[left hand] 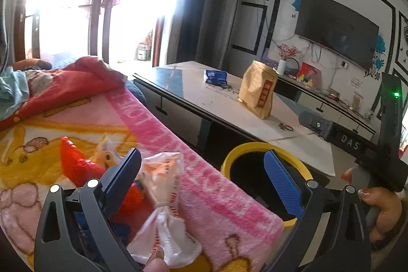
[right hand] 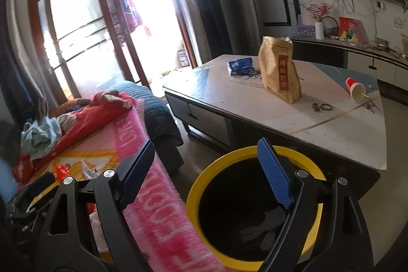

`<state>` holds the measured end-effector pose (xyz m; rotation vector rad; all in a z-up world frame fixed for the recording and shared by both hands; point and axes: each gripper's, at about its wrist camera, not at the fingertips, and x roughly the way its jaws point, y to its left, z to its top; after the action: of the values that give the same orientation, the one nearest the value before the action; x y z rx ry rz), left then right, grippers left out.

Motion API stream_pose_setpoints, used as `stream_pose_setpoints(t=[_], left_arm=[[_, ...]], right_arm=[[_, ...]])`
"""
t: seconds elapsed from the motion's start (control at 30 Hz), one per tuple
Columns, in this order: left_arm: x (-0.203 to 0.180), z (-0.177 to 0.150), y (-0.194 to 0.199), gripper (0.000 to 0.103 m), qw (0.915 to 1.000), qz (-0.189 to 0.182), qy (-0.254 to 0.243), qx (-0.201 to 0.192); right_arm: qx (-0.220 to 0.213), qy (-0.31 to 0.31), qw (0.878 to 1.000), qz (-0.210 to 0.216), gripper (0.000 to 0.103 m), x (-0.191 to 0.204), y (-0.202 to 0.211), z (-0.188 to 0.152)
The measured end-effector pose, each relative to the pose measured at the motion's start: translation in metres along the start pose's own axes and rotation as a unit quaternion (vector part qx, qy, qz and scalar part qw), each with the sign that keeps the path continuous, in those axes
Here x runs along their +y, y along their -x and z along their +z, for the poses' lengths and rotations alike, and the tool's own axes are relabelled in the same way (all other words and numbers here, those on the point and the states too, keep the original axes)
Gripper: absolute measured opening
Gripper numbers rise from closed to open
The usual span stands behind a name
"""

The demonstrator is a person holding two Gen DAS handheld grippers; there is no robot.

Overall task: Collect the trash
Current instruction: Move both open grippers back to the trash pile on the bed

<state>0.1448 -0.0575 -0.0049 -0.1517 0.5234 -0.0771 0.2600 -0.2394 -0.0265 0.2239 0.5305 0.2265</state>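
Left wrist view shows the left gripper [left hand: 202,177] with its fingers spread wide and nothing between the pads; a tied white plastic bag [left hand: 165,198] lies just below them on the pink blanket [left hand: 204,185], unheld. That bag looks light, soft and crinkly, and slippery on its flat sides, so the knotted neck near its middle is probably the surest place to pinch. Left of it sit a red wrapper [left hand: 74,162] and a small yellow packet [left hand: 105,153], both thin and easily crushed. Right of the blanket edge stands the yellow-rimmed bin [right hand: 193,195]; its dark inside holds some grey crumpled pieces, hard to identify. The right gripper [right hand: 206,167] hangs over that bin, fingers wide apart and empty. Farther off, on the counter [right hand: 331,126], stand a brown paper bag [right hand: 279,70], a blue packet [right hand: 239,65] and a tipped red cup [right hand: 354,88].
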Motion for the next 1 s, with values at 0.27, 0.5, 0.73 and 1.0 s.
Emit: stream_pose_setpoints(t=[0.27, 0.5, 0.73, 1.0], left_arm=[[0.025, 0.001, 0.014, 0.094, 0.9995, 0.022, 0.020, -0.010], [0.049, -0.001, 0.023, 0.095, 0.9983, 0.042, 0.039, -0.013], [0.070, -0.001, 0.028, 0.095, 0.9961, 0.064, 0.058, -0.017], [0.101, -0.001, 0.030, 0.095, 0.9923, 0.088, 0.084, -0.020]], right_arm=[[0.013, 0.023, 0.999, 0.031, 0.075, 0.031, 0.004, -0.012], [0.026, 0.055, 0.996, 0.070, 0.075, 0.068, 0.010, -0.025], [0.050, 0.090, 0.989, 0.105, 0.075, 0.102, 0.013, -0.042], [0.081, 0.131, 0.979, 0.130, 0.075, 0.134, 0.012, -0.065]])
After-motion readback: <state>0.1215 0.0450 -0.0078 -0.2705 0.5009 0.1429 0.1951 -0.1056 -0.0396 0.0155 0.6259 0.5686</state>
